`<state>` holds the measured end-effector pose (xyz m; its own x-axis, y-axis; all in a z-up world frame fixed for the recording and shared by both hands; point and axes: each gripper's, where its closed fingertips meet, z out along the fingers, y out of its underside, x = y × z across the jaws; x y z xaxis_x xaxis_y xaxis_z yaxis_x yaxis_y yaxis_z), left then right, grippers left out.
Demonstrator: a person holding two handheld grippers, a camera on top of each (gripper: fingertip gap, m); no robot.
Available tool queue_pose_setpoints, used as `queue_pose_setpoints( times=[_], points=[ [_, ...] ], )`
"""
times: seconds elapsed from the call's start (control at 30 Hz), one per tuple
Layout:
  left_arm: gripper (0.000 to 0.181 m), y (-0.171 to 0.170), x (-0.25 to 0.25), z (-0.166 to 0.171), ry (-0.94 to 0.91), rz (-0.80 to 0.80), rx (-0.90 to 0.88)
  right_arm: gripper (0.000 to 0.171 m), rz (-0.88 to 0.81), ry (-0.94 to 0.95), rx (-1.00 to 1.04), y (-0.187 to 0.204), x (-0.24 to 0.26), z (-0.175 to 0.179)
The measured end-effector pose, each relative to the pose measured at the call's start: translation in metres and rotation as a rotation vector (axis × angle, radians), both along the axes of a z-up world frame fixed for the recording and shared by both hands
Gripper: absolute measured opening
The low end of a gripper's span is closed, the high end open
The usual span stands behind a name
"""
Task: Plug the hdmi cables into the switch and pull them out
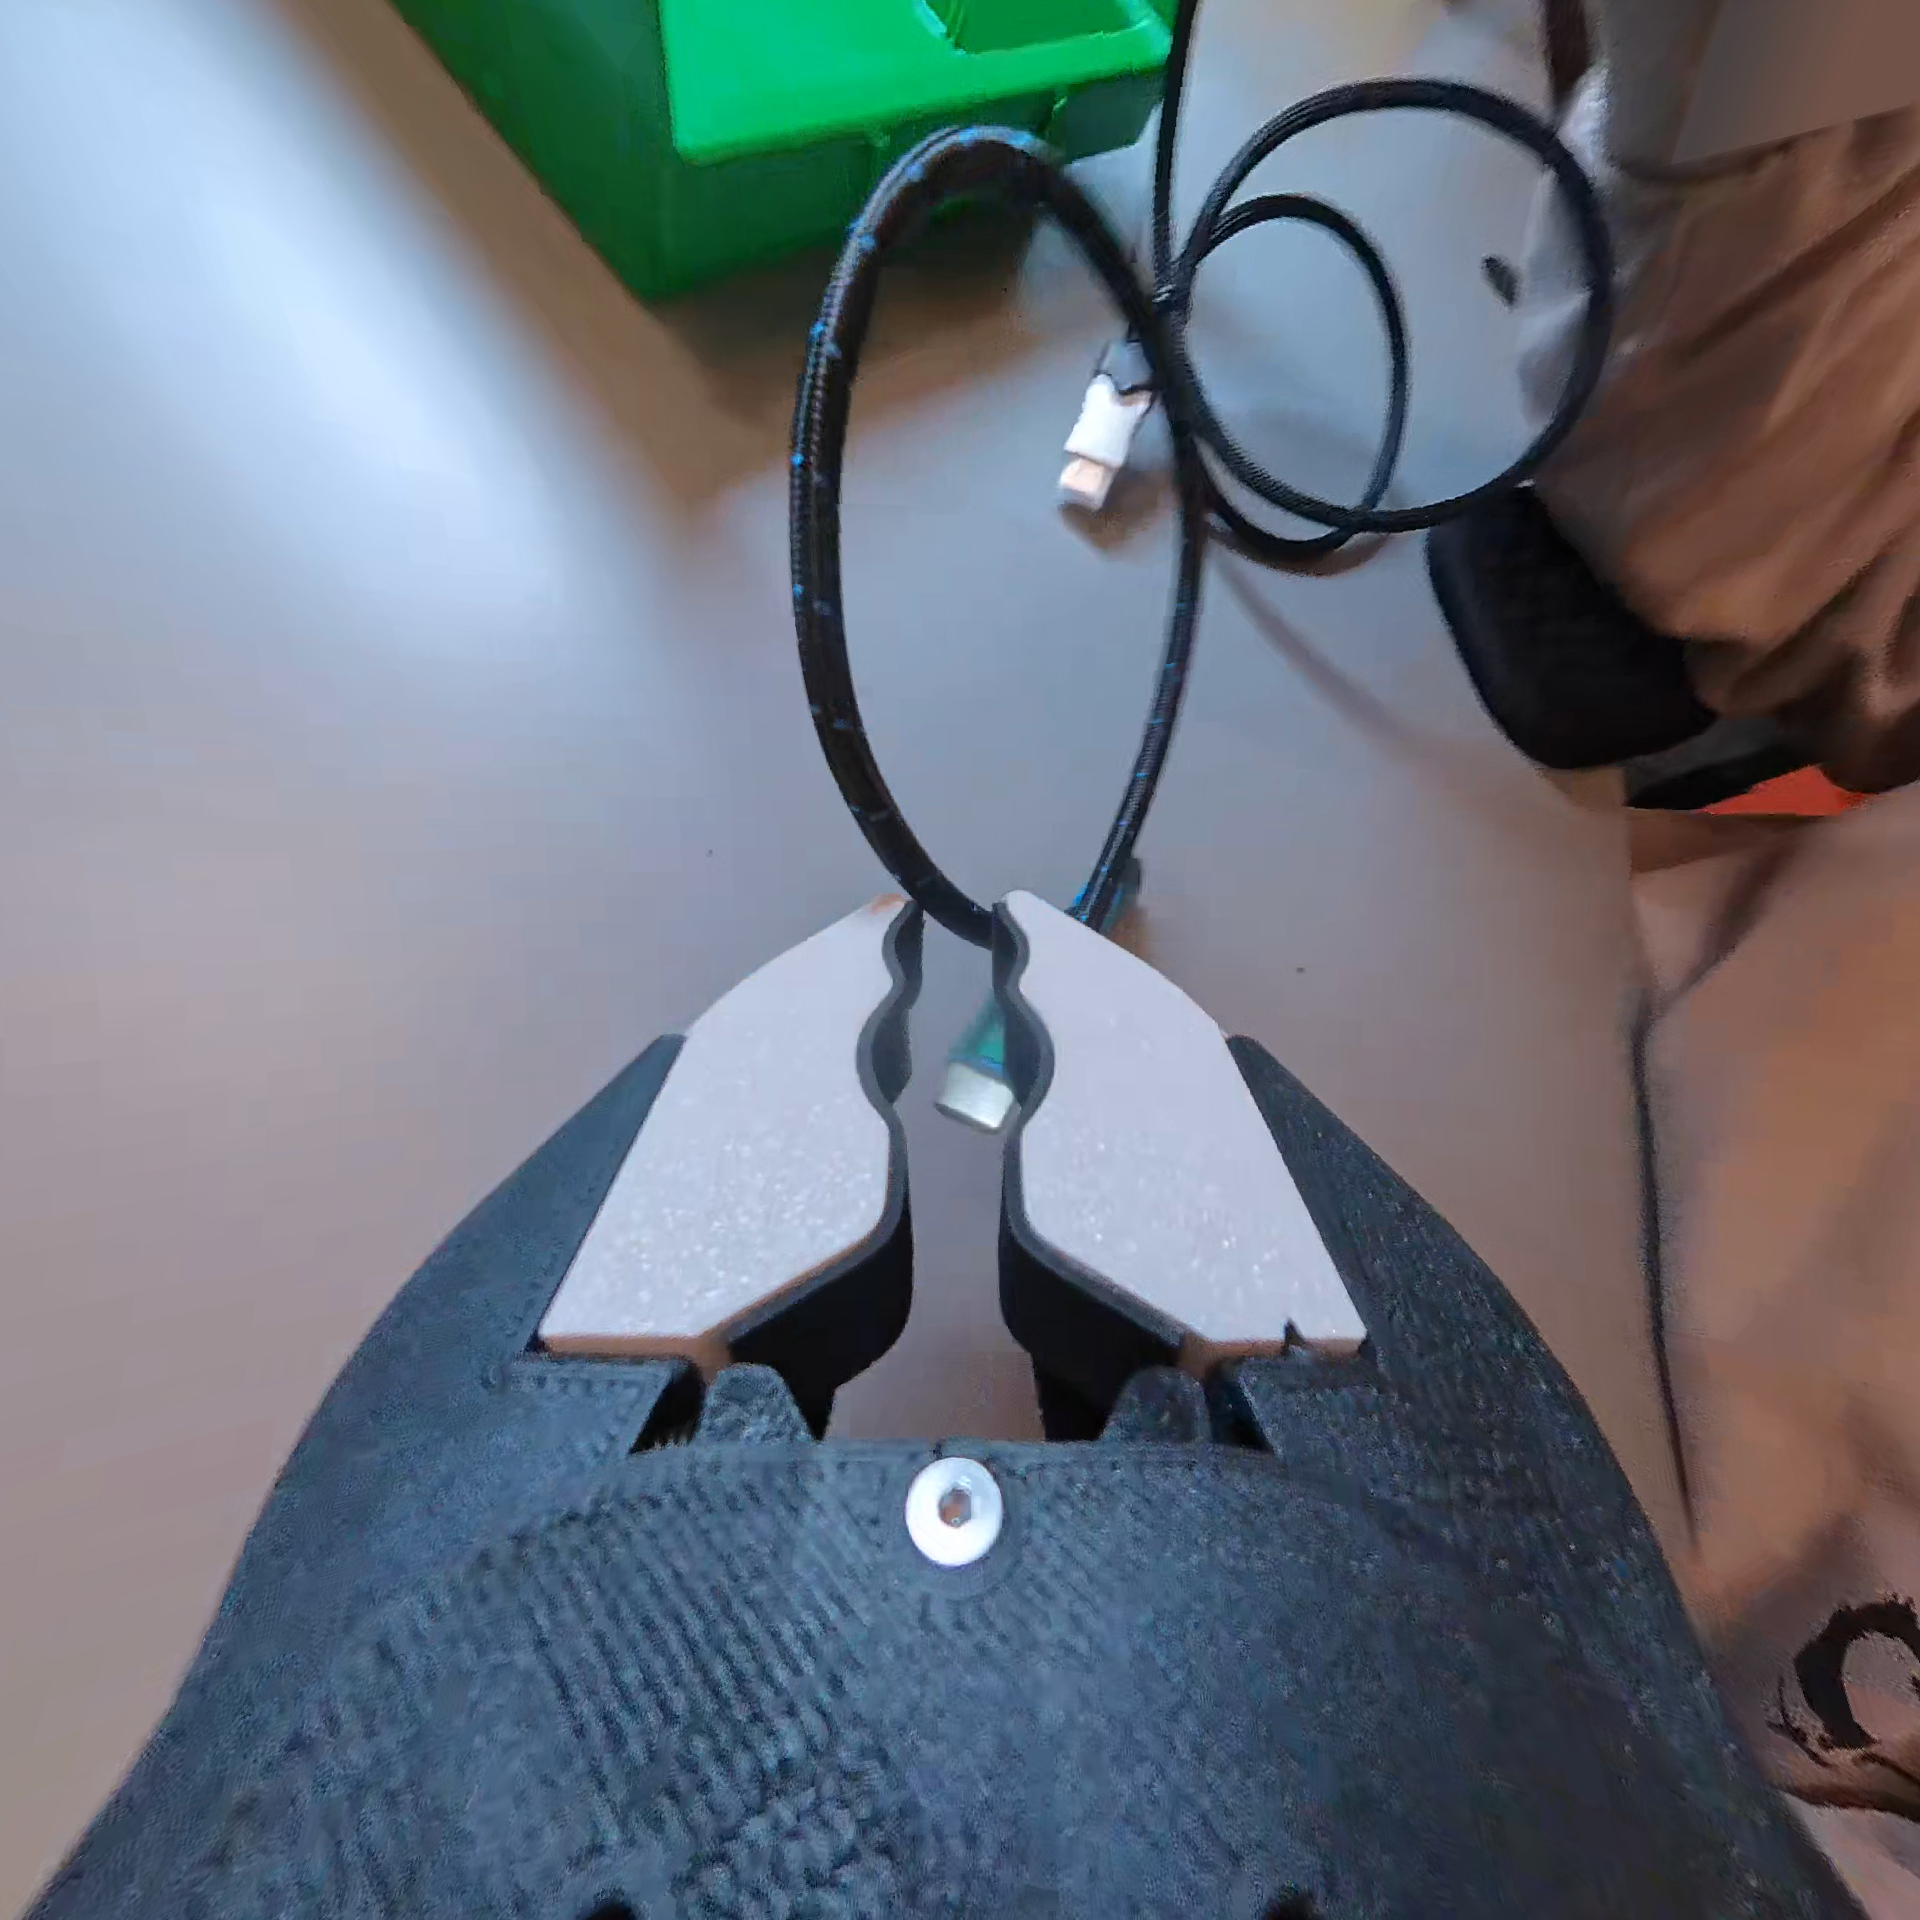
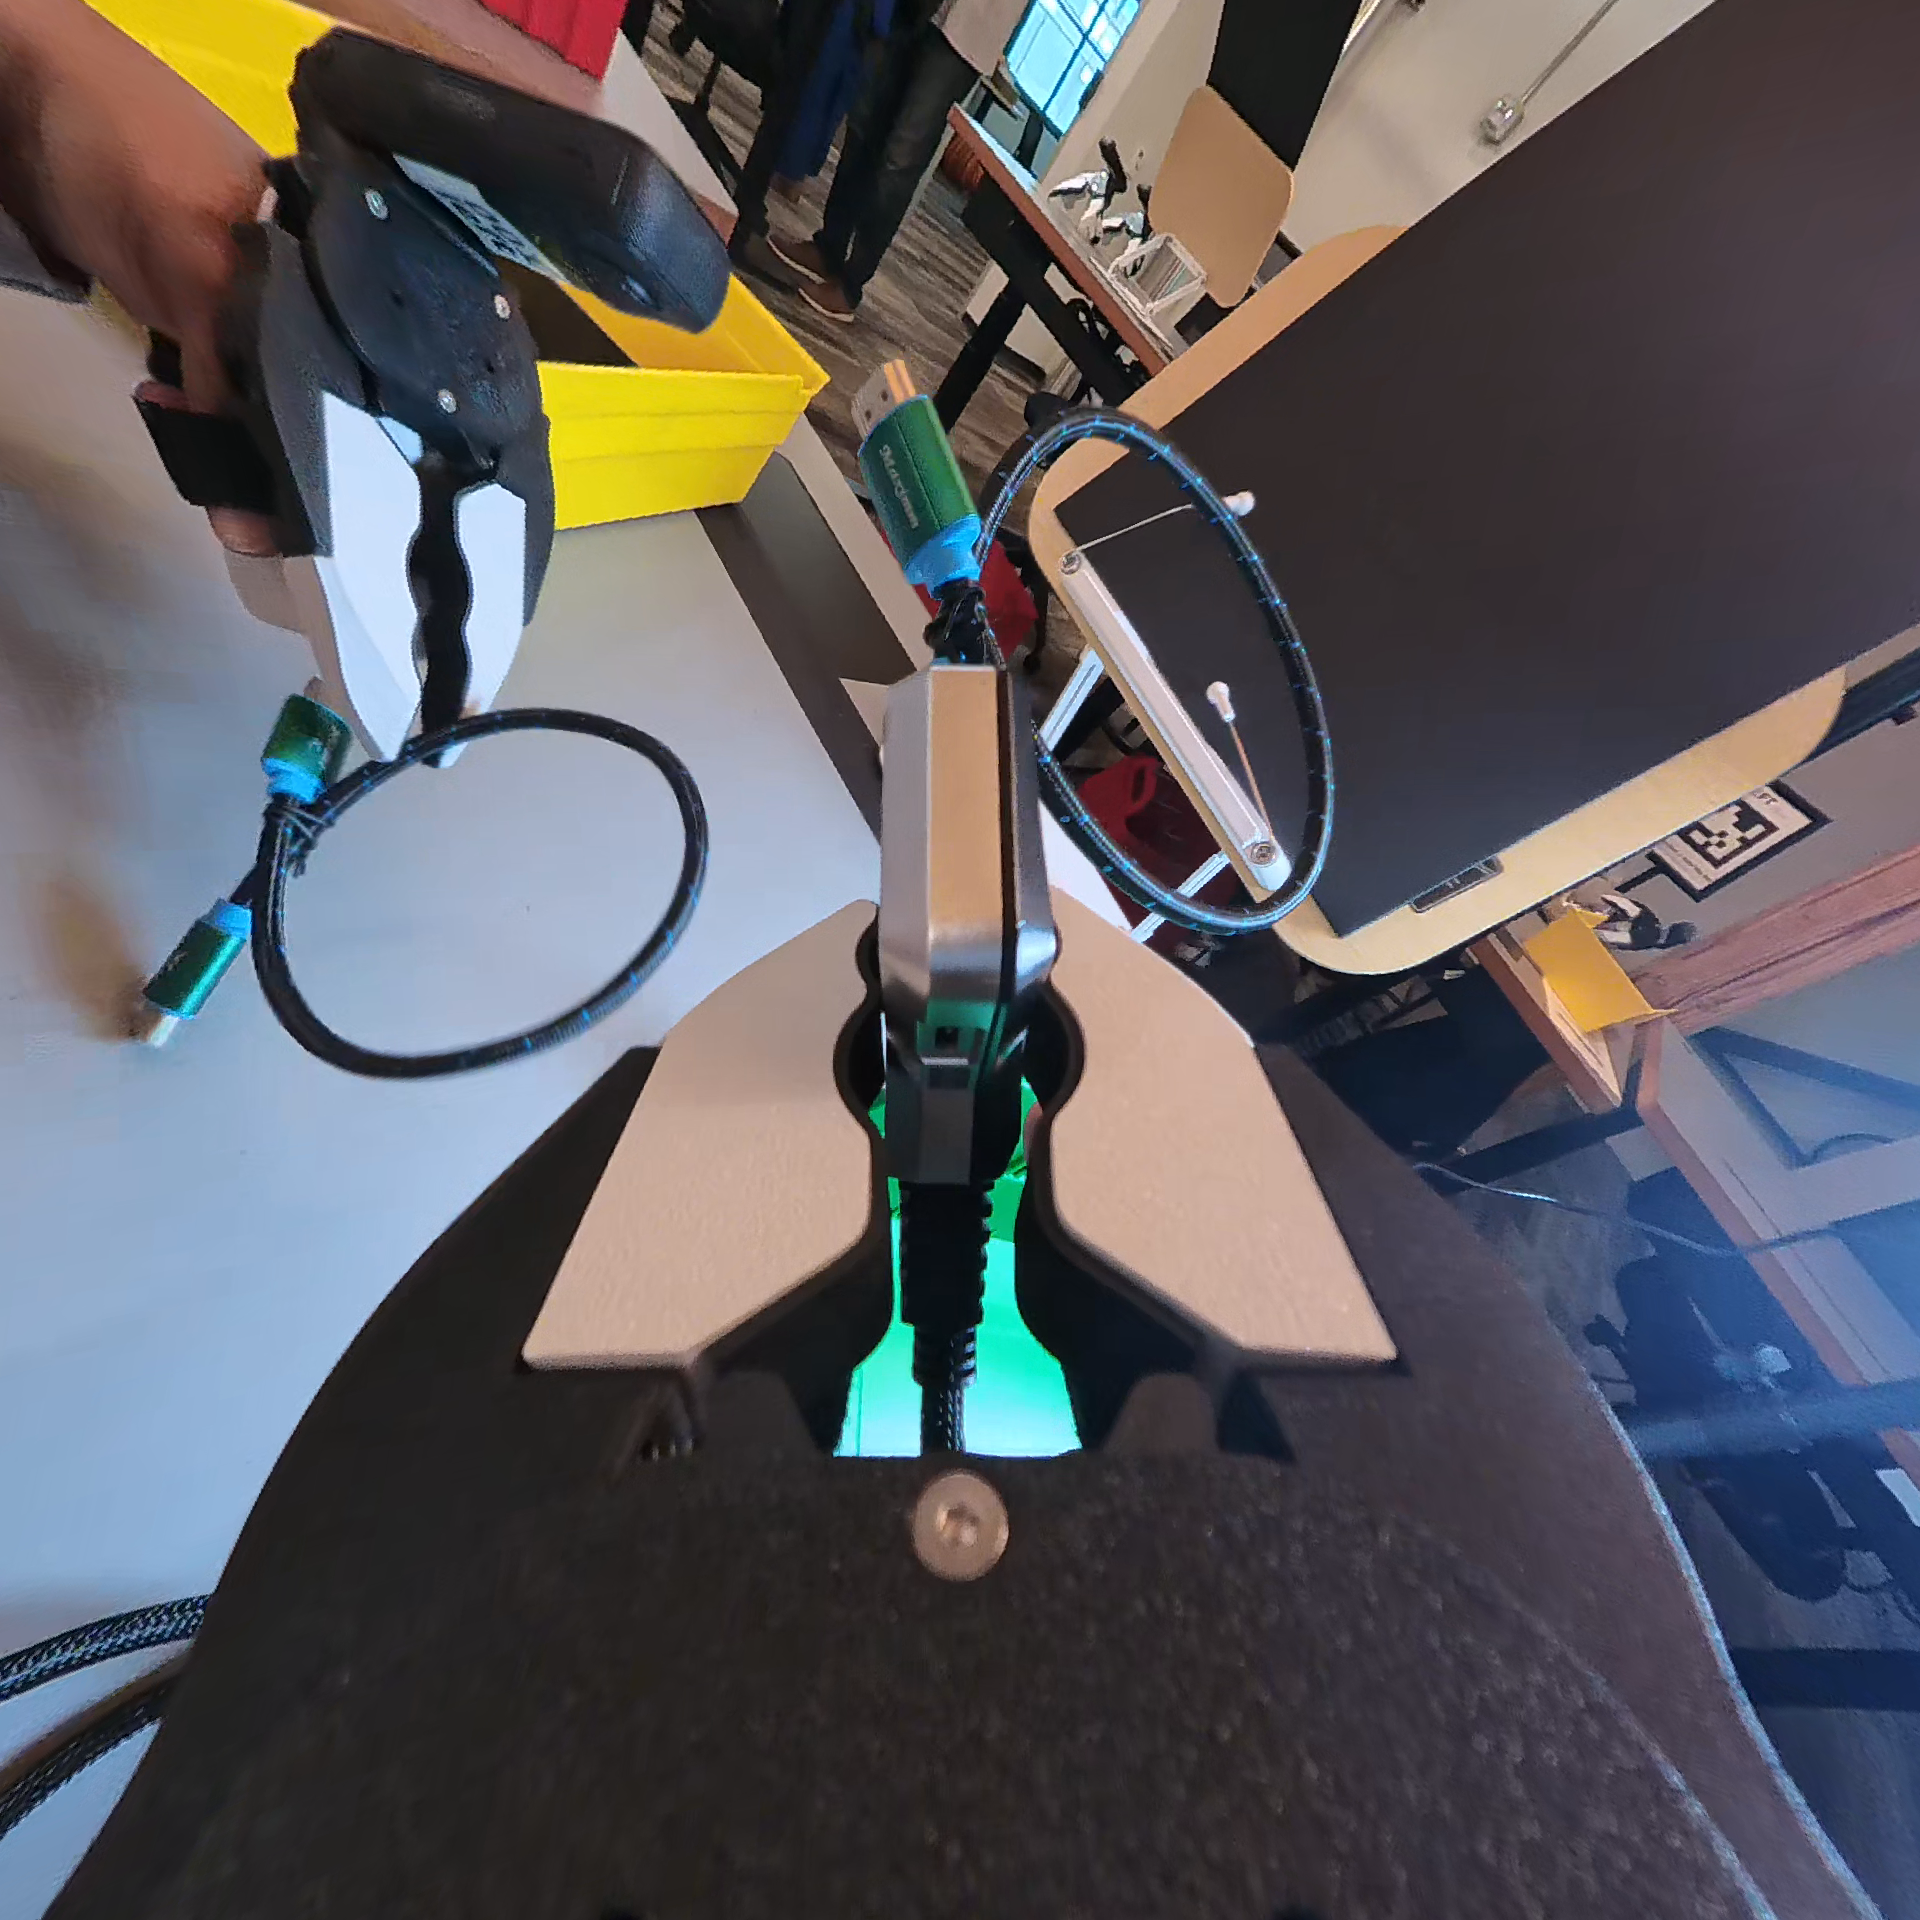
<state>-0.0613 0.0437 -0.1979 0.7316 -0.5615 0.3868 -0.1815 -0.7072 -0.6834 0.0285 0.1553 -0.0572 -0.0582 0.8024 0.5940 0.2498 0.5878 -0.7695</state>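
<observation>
Grey table (image 2: 540, 1143): work surface.

Right gripper (image 2: 956, 935): raised above table edge, clenched on grey switch (image 2: 951, 831). Coiled cable (image 2: 1314, 717) hangs at switch; green plug (image 2: 920, 473) free, not seated.

Left gripper (image 2: 431, 738): angled down, pinching second coiled cable (image 2: 499, 883) by loop; both plugs dangle.

Judgement: neither looped cable plugged; insertion and pull-out outstanding.

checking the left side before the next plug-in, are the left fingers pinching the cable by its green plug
No: the left gripper pinches the braided loop of the coiled hdmi cable, while its green plugs hang free beside and below the fingers.
</observation>
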Motion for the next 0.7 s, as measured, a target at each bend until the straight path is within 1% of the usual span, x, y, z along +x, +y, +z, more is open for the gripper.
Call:
queue_pose_setpoints(
  times=[0.1,0.17,0.23,0.3,0.37,0.4,0.53,0.63,0.7],
  points=[
    [0.015,-0.001,-0.016,-0.019,0.115,0.051,-0.069,0.023,-0.001,-0.012,0.011,-0.001,-0.001,-0.002],
    [0.016,0.001,-0.033,-0.025,0.251,0.087,-0.048,0.023,0.001,-0.010,0.011,-0.002,-0.001,-0.002],
    [0.019,0.009,-0.044,-0.014,0.334,0.119,0.043,0.023,0.002,-0.006,0.010,-0.001,0.000,-0.001],
    [0.022,0.010,-0.043,0.004,0.351,0.111,0.126,0.023,0.000,-0.003,0.006,0.000,0.000,0.000],
    [0.026,0.001,-0.028,0.017,0.358,0.007,0.193,0.023,-0.001,-0.003,0.005,0.000,0.001,0.000],
    [0.028,-0.006,-0.019,0.018,0.374,-0.064,0.202,0.023,-0.002,-0.004,0.005,0.000,0.000,0.000],
    [0.036,-0.031,0.016,-0.003,0.536,-0.352,0.204,0.023,0.002,-0.007,0.008,-0.001,0.000,-0.001],
    [0.045,-0.023,0.019,-0.028,0.716,-0.407,0.188,0.023,0.003,-0.008,0.011,-0.002,0.000,-0.001],
    [0.051,-0.020,0.013,-0.045,0.786,-0.423,0.157,0.023,0.007,-0.005,0.009,-0.003,0.001,0.000]
  ],
)
